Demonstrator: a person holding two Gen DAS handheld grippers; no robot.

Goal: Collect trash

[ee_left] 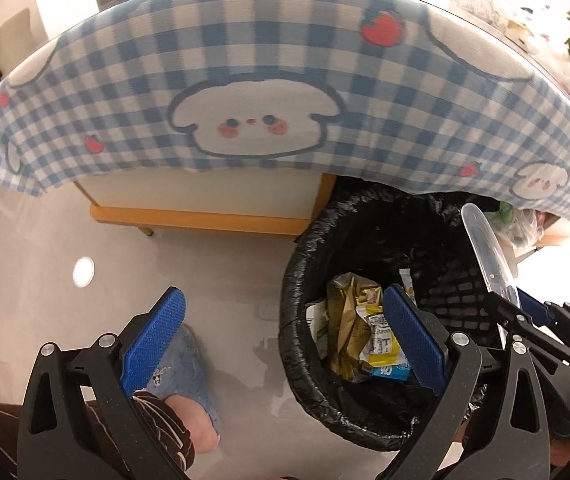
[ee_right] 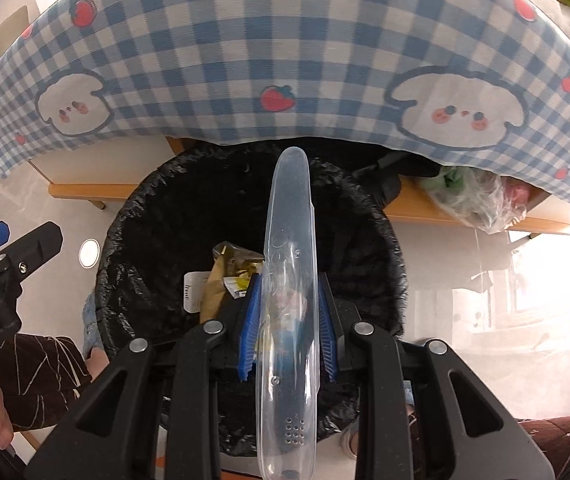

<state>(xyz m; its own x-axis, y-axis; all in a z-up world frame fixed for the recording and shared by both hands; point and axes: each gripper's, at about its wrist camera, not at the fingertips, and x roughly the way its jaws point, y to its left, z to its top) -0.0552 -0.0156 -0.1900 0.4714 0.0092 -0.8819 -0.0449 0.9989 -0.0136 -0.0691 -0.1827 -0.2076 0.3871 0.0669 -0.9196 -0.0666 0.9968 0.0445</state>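
Note:
A bin lined with a black bag [ee_left: 297, 304] stands on the floor by the table; it also shows in the right wrist view [ee_right: 157, 216]. Crumpled wrappers [ee_left: 359, 332] lie inside it, also seen in the right wrist view [ee_right: 221, 280]. My right gripper [ee_right: 289, 320] is shut on a clear plastic lid [ee_right: 291, 240] held edge-on above the bin's opening. The lid [ee_left: 487, 252] and right gripper [ee_left: 525, 308] show at the right of the left wrist view. My left gripper [ee_left: 285, 328] is open and empty, over the bin's left rim.
A table draped in a blue checked cloth [ee_left: 245, 60] overhangs the bin's far side. A clear bag with green contents [ee_right: 473, 196] lies on a wooden shelf [ee_right: 413, 204] under the table. A foot in a blue slipper [ee_left: 189, 364] stands left of the bin.

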